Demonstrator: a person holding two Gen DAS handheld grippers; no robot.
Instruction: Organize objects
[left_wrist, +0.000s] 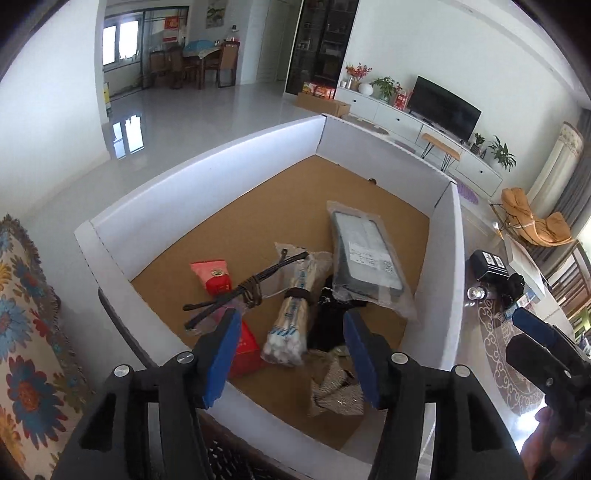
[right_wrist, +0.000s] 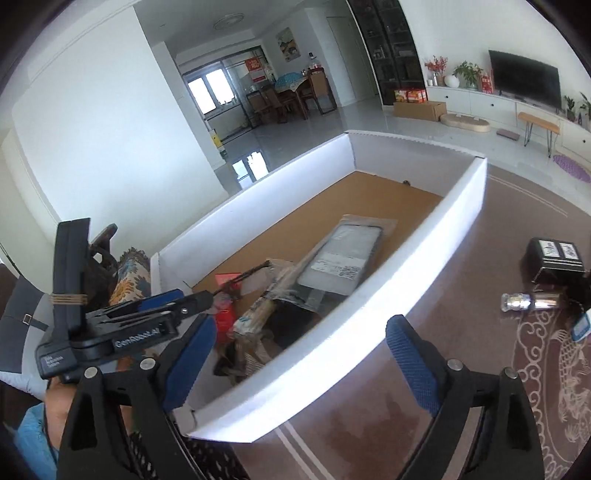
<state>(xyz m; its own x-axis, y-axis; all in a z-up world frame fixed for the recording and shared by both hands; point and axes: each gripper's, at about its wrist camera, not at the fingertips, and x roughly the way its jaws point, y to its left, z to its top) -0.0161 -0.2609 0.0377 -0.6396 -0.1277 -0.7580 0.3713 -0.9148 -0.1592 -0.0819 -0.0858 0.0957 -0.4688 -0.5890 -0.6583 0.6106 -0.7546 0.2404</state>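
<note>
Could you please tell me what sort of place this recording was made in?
Most likely a home living room: a black flat-screen television on a long white cabinet, a wooden dining table with chairs in the room beyond, and a brown patterned rug.

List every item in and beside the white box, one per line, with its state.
White box: open-topped, holding items.
Cotton swab bundle: lying in box.
Black sticks: tied, lying in box.
Bagged flat pack: lying in box.
Red packet: lying in box.
Black case: outside box, on rug.
Left gripper: open, empty.
Right gripper: open, empty.
</note>
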